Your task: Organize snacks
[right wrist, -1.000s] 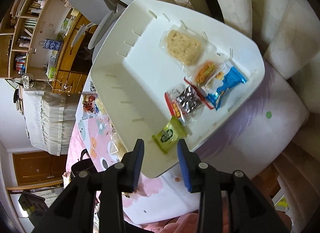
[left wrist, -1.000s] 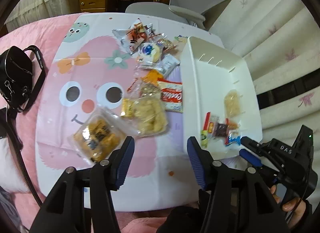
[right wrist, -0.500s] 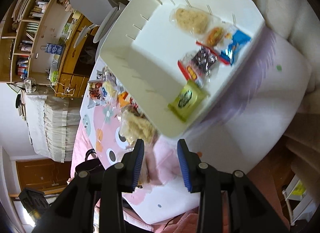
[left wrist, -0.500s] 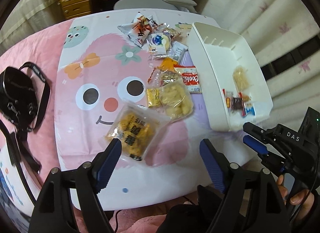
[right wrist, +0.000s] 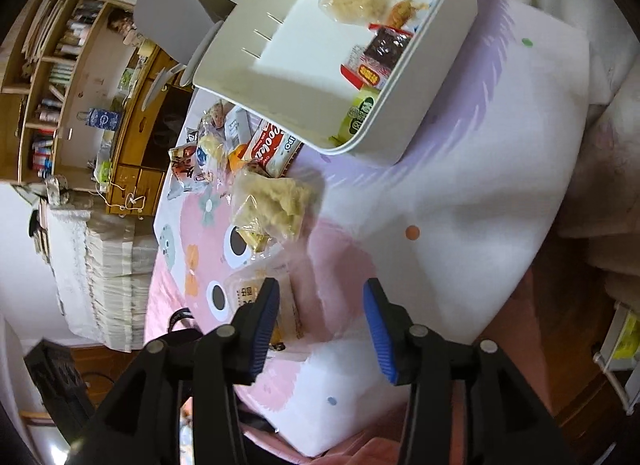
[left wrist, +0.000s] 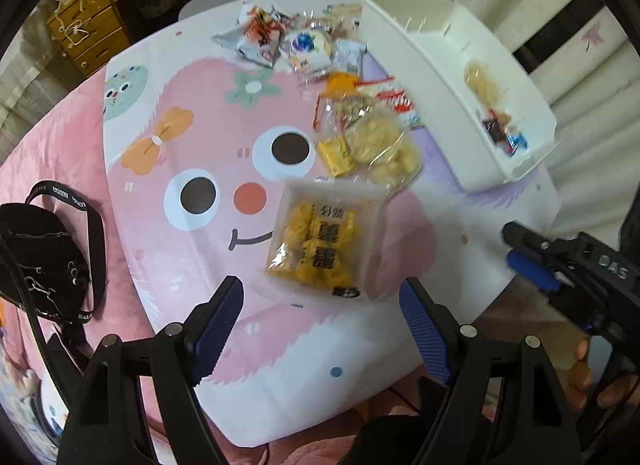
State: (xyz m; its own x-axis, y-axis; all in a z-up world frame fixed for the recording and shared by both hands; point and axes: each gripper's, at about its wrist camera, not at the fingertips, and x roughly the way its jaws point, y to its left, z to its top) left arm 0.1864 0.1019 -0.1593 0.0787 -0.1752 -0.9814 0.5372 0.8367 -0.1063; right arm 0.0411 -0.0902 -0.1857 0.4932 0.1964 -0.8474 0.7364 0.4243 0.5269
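The left gripper (left wrist: 320,305) points almost straight down at the table. Its blue fingers (left wrist: 218,321) are spread wide with nothing between them; they opened up a moment ago. Just past the tips lies a see-through pack of yellow cakes (left wrist: 324,249), flat on the cartoon face mat (left wrist: 172,137).

The right gripper (right wrist: 318,319) leans down at a slant. Its jaws have just been opening and stand part way apart, and they hold nothing. The left finger covers one edge of the same pack of yellow cakes (right wrist: 248,285).

Only the left view shows the right gripper from the side, low on the right, with a person's fingers (left wrist: 584,373) wrapped around its handle. It also shows a black bag (left wrist: 44,257) on the pink blanket (left wrist: 60,137).

A bit further on sits a clear bag of puffy snacks (left wrist: 380,145), touching the cake pack. Behind it is a pile of small snack packets (left wrist: 304,45).

The white bin (left wrist: 420,65) stands on the right side of the table. The right view looks into it much better: a pale rice cake (right wrist: 356,1), a red and dark pack (right wrist: 380,53) and a green packet (right wrist: 360,113) lie along one wall.

Only the right view shows the bookshelf (right wrist: 60,77) far off on the left.
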